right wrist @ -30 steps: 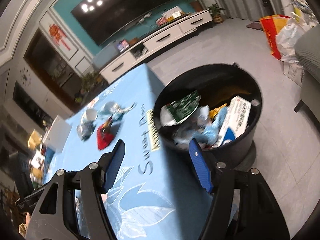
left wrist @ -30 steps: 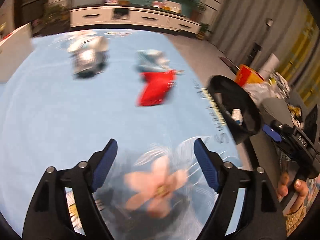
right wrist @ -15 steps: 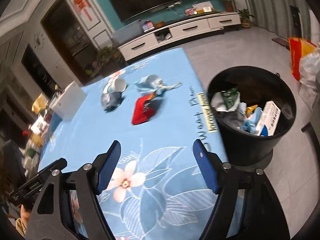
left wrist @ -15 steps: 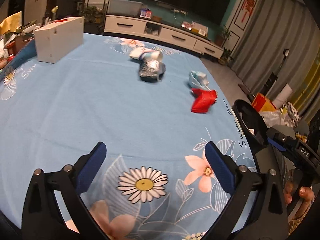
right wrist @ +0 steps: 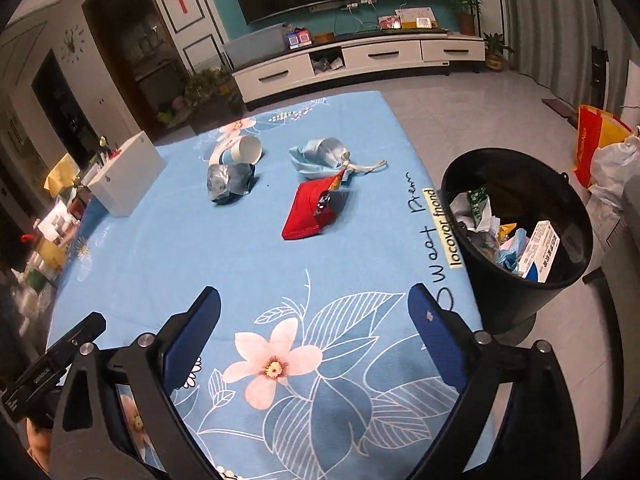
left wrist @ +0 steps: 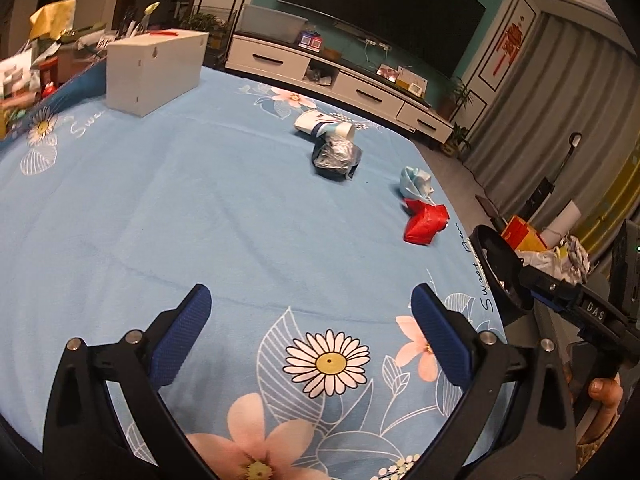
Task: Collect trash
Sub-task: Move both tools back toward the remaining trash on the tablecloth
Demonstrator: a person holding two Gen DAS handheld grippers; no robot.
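Observation:
Trash lies on the far half of the blue flowered tablecloth (right wrist: 168,256): a red packet (right wrist: 310,212) (left wrist: 425,222), a crumpled light-blue wad (right wrist: 324,156) (left wrist: 416,181), a silver foil bag (right wrist: 229,182) (left wrist: 336,156) and a tipped paper cup (right wrist: 244,150) (left wrist: 326,126). A black bin (right wrist: 520,236) (left wrist: 500,268) with several pieces of trash stands on the floor at the table's right edge. My left gripper (left wrist: 310,332) and right gripper (right wrist: 316,328) are both open and empty, held over the near part of the table, well short of the trash.
A white box (right wrist: 128,174) (left wrist: 154,70) stands at the table's far left. Clutter lies past the left edge (right wrist: 44,240). A red-and-yellow bag (right wrist: 596,136) and white bags sit on the floor behind the bin. A TV cabinet (right wrist: 360,60) lines the far wall.
Both grippers have pulled back and risen from the bin side toward the near table edge. The trash pieces now look smaller and farther away. Both stayed open.

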